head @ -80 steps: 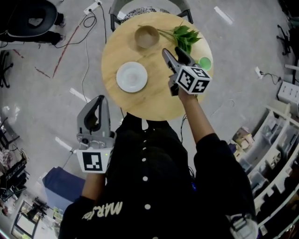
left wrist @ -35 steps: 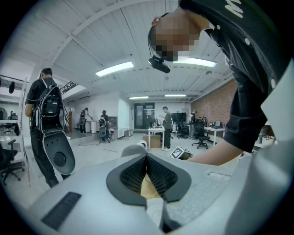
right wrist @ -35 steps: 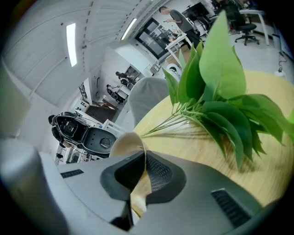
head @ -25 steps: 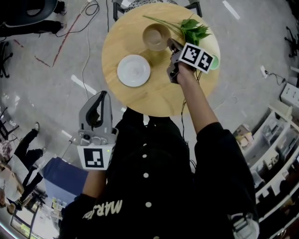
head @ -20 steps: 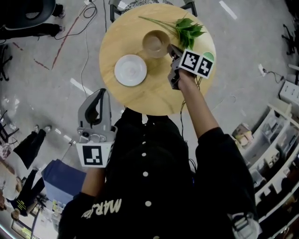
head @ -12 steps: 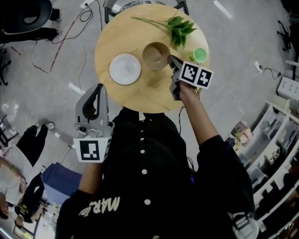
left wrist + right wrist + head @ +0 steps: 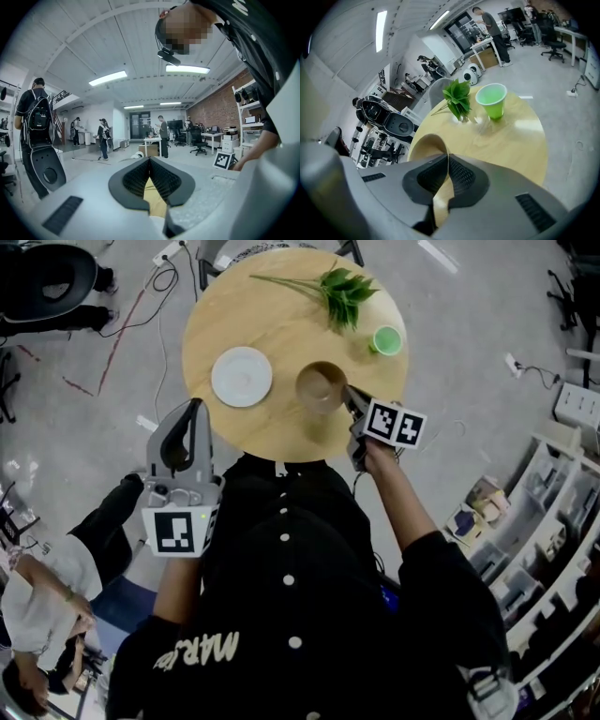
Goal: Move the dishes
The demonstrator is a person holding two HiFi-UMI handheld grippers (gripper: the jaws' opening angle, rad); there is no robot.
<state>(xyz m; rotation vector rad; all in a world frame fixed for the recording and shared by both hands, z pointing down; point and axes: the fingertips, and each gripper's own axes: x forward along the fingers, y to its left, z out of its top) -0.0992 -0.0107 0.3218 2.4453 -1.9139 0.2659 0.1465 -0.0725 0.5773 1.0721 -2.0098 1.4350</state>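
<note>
Head view: we're standing at a round wooden bench point(image 7: 281, 432), w/ the right tongs point(image 7: 349, 399) reaching over its near edge and pinching the near-right rim of the tan bowl point(image 7: 321, 387). The bowl is sitting upright near the bench's front, just right of the white plate point(image 7: 242, 377), and the two aren't touching. A green sprig point(image 7: 337, 292) is lying at the far side and a small green cup point(image 7: 385, 339) is standing to the right. Both are well apart from the bowl. We're keeping the left tongs point(image 7: 194, 413) off the bench, low at our left side, tips pointing fwd.

Left gripper view: the left tongs point(image 7: 149, 161) are pointing out into the room, pads meeting at the tip w/ nothing caught btwn them. People are standing far off by desks.

Right gripper view: the right tongs point(image 7: 446, 164) are closing on the bowl point(image 7: 424, 143), one pad inside the thin rim and one outside, squeezing the wall. Beyond it, the cup point(image 7: 492, 101) is standing upright on the bench point(image 7: 515, 140) just beside the sprig point(image 7: 458, 98).
</note>
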